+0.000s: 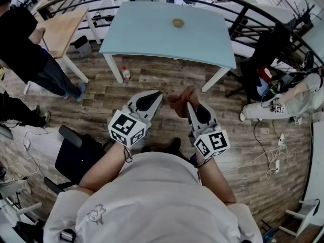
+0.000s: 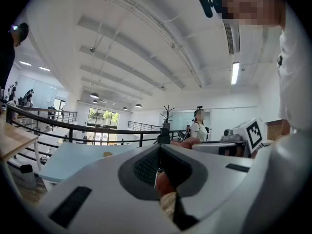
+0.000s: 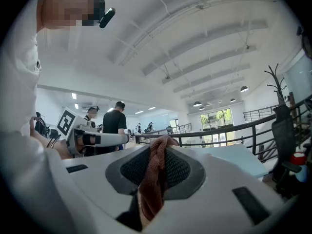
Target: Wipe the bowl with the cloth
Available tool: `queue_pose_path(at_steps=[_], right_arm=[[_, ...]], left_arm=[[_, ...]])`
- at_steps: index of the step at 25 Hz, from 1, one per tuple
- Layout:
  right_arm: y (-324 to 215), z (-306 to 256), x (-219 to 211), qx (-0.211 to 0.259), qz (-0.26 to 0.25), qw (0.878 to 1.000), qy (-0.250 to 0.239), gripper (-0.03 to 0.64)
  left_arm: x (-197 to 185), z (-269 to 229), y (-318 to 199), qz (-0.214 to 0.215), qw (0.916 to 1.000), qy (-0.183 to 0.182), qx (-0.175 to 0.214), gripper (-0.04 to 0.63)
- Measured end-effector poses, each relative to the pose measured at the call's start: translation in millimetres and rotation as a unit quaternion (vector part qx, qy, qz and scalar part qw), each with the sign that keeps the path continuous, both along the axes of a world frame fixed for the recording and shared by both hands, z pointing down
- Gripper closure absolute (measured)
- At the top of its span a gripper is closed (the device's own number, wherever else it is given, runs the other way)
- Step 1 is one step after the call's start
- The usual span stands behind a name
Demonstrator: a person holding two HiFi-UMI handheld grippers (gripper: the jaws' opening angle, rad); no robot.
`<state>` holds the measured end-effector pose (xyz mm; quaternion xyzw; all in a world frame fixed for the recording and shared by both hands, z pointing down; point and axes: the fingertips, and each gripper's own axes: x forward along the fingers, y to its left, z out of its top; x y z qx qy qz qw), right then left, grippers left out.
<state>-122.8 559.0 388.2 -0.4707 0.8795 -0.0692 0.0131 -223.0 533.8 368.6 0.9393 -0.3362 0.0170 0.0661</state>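
Two grippers we hold level at chest height: the right gripper (image 1: 192, 108) pinches a rust-red cloth (image 1: 180, 101), seemingly ready for wiping; the left gripper (image 1: 154, 96) is pressed shut. The small bowl (image 1: 178, 23) sits well apart on the pale blue table (image 1: 152, 34)

White tee (image 1: 152, 201) w/ grey print (image 1: 96, 214); pale-grey L gripper (image 1: 154, 96) & R gripper (image 1: 191, 108), b/w marker cubes (image 1: 127, 128).

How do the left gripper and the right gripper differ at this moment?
The right gripper is shut on a reddish-brown cloth; the left gripper is shut without cloth. In the head view, the left gripper leans rightward, the right gripper leftward. Both carry marker cubes.
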Motion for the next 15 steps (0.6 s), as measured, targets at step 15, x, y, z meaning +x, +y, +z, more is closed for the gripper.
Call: queue_pose_path(at_steps=[15], right_arm=[[-64.2, -3.7, 60.6, 0.024, -0.016, 1.0, 0.003, 0.529]], left_arm=[[55.3, 4.0, -61.3, -0.028, 0.9996, -0.004, 0.007, 0.581]])
